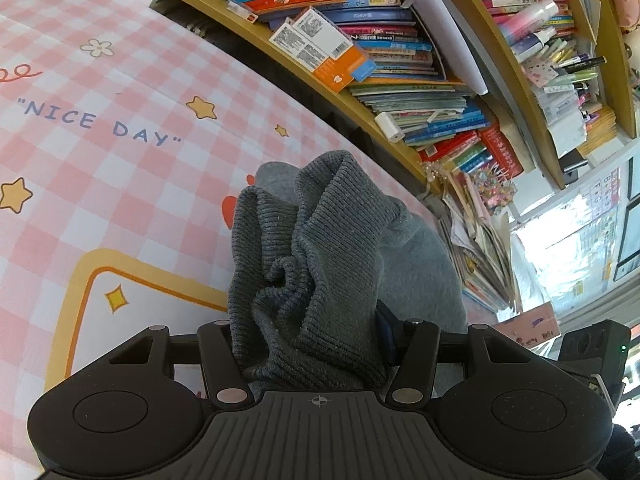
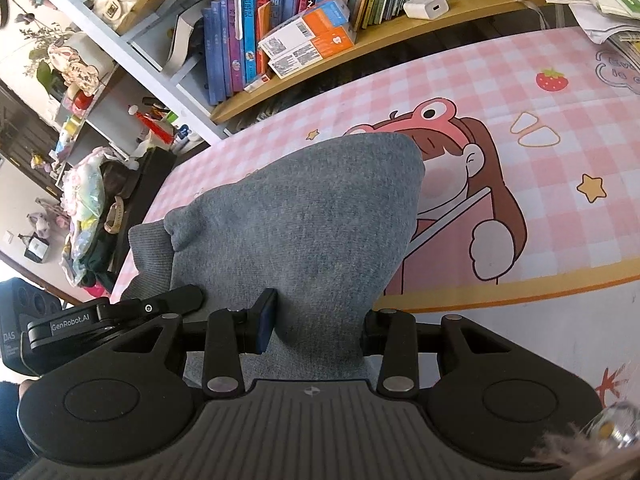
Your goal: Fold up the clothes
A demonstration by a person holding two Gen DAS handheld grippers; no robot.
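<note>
Grey knit garment (image 1: pixel 320 264) is hanging bunched between both tools above the pink checked mat (image 1: pixel 100 168), its far end (image 2: pixel 344 184) drooping toward the mat's cartoon figure.

Left gripper (image 1: pixel 316 344) is pinching narrow on the ribbed band, which is crumpling into thick folds between the jaws. Right gripper (image 2: pixel 316 324) is closing on a smoother fleece-like panel; one blue pad (image 2: pixel 266 320) is showing pressed against the cloth.

Handling, as judged: the fabric is looking soft, limp and light, with no stiffness to hold a crease unaided. The ribbing is appearing stretchy and bulky, so a grip there is likely slipping less than on the plain panel. Hold is best taken at hems, cuffs or seams, where the layers are thicker. Whether the piece is being spread for folding or lifted away part-folded cannot be settled.

Legible writing: the mat is reading "NICE DAY" (image 1: pixel 100 122); the tool beside the right gripper is bearing "GenRobot.AI" (image 2: pixel 71 326). Shelf books (image 2: pixel 240 40) are carrying spine text too small to read, and the orange-and-white boxes (image 2: pixel 308 36) are showing barcodes only.
</note>
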